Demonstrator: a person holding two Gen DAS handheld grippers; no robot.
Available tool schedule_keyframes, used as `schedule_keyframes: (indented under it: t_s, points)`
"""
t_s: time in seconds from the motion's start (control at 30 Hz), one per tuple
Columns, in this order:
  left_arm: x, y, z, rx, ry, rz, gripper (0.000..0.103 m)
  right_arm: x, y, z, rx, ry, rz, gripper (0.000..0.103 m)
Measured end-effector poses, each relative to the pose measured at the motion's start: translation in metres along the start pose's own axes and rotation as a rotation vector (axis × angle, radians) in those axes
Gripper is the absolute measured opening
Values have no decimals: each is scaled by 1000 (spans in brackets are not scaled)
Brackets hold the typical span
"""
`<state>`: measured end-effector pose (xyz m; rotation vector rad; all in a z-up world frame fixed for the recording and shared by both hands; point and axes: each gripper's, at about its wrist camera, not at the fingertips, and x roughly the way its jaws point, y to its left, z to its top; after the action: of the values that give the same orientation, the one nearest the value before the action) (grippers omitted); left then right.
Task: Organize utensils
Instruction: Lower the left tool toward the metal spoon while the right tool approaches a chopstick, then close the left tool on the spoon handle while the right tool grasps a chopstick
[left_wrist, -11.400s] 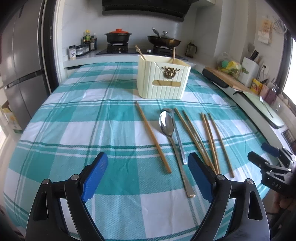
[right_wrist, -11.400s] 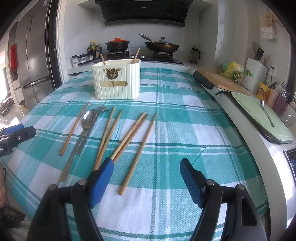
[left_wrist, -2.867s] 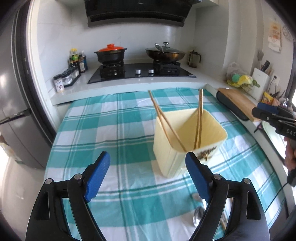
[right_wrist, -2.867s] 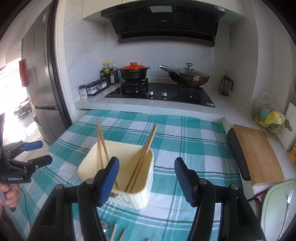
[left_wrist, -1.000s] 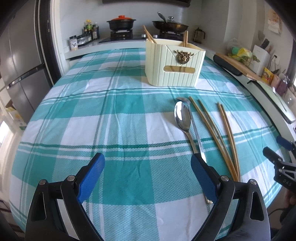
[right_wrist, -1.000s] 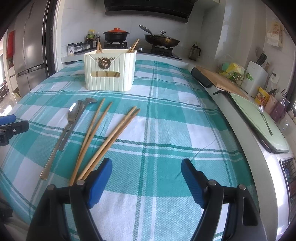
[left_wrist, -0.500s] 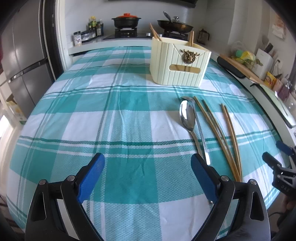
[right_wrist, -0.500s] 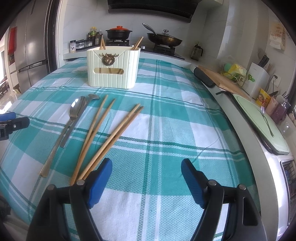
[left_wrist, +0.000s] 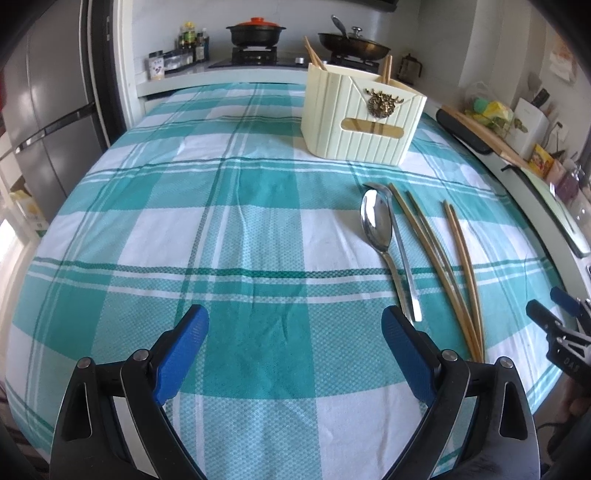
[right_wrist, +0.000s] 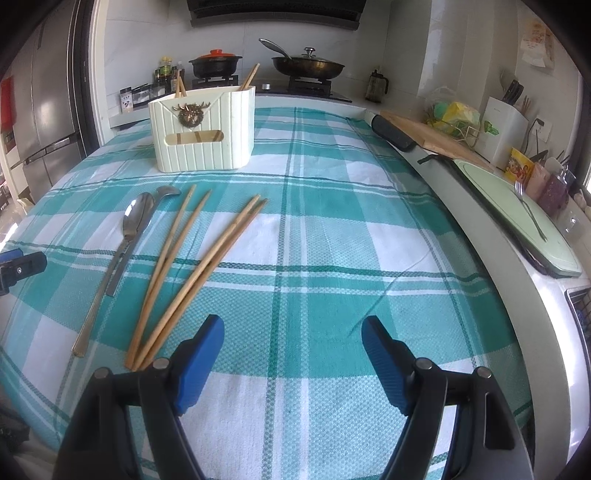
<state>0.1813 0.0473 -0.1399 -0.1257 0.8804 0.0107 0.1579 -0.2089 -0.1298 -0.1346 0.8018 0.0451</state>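
Four chopsticks (right_wrist: 192, 273) plus two spoons (right_wrist: 127, 236) lie loose on the counter (right_wrist: 332, 258), just in front of the cream holder (right_wrist: 203, 129), w/ some sticks already in it. You're between picks: left gripper (left_wrist: 295, 354) and right gripper (right_wrist: 291, 354) both hover w/ jaws wide, empty. Next: drop right over the stick ends, pinch one.

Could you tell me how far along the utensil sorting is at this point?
Partly done. Several chopsticks already stand in the cream holder. Nothing is in hand: the left tool and right tool are both open and empty above the cloth. Left on the checked tablecloth are four chopsticks, a spoon and a second metal utensil beside it.
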Motion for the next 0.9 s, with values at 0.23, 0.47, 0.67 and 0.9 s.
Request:
schedule_keyframes:
  t_s: [0.23,0.47,0.67,0.9]
  points:
    - [16,-14,6,31,24,-29,95,1,2,0,-8,7,6,78]
    - [38,-41,21,101,21,-17,95,1,5,0,-13,5,12,78]
    - [65,-52,31,134,44,31,95,-1,1,-1,-1,5,13,79]
    - [77,-60,27,175,60,87,97,0,-10,-3,30,13,10,79]
